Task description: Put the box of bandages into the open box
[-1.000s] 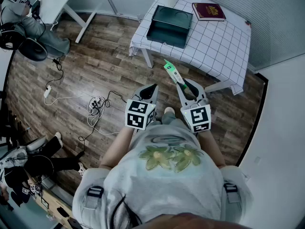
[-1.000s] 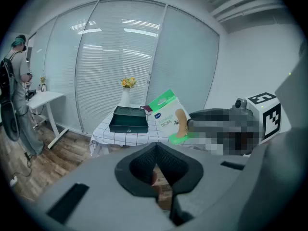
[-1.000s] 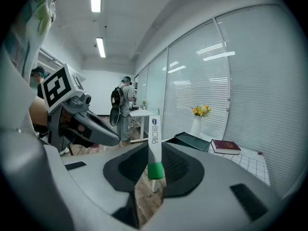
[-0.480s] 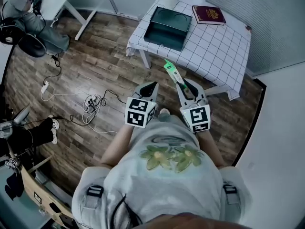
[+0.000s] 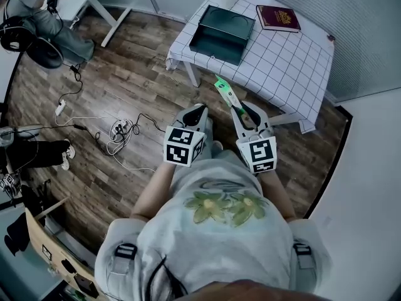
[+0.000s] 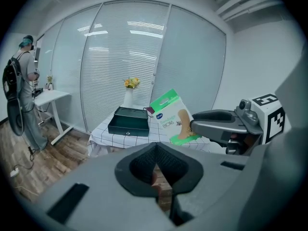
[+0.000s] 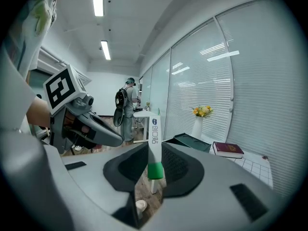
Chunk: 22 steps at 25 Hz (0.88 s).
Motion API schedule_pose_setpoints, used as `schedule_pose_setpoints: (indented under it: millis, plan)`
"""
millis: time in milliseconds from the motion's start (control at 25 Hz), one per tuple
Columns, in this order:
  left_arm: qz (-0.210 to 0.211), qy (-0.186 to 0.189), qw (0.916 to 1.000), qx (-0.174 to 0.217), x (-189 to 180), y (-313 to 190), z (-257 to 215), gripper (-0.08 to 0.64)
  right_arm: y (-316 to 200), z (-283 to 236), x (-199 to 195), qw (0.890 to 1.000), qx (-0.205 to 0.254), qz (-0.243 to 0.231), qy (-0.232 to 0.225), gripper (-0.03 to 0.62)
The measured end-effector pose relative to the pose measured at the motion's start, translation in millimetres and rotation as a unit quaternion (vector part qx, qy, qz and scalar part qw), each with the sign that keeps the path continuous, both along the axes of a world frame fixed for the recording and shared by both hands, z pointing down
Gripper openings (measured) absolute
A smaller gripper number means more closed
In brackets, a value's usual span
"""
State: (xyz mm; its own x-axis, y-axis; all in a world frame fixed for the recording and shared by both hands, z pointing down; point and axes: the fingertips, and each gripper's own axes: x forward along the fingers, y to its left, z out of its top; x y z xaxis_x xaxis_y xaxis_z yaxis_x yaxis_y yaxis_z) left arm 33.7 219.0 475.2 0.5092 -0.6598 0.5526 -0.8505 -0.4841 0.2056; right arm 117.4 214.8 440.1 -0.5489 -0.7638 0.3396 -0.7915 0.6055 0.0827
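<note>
Cables (image 5: 122, 133) sprawl on the wooden floor (image 5: 125, 86) at the left. The left hand-held gripper (image 5: 198, 111) is clenched on nothing, its jaws pressed together, held out in front of the person's body. Just beside it, the right hand-held gripper (image 5: 242, 113) is clamped on the box of bandages (image 5: 223, 91), a thin green-and-white pack that juts forward past the jaws, in the air near the front edge of the tabletop (image 5: 282, 61). On that checked tabletop the dark open box (image 5: 213, 51) sits by the left edge with its lid raised, apart from the pack, and a maroon book (image 5: 278, 17) lies farther right
</note>
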Motion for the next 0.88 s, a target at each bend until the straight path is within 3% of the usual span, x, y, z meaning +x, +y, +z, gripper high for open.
schedule_pose_setpoints:
  millis: [360, 880]
  plan:
    - [0.009, -0.003, 0.9999, 0.003, 5.9, -16.2, 1.8, 0.006, -12.9, 3.2, 3.4, 1.000, 0.001, 0.001, -0.004, 0.084]
    - [0.013, 0.004, 0.9999, 0.002, 11.6, -93.3, 3.5, 0.008, -90.3, 3.0, 8.3, 1.000, 0.002, 0.004, 0.010, 0.084]
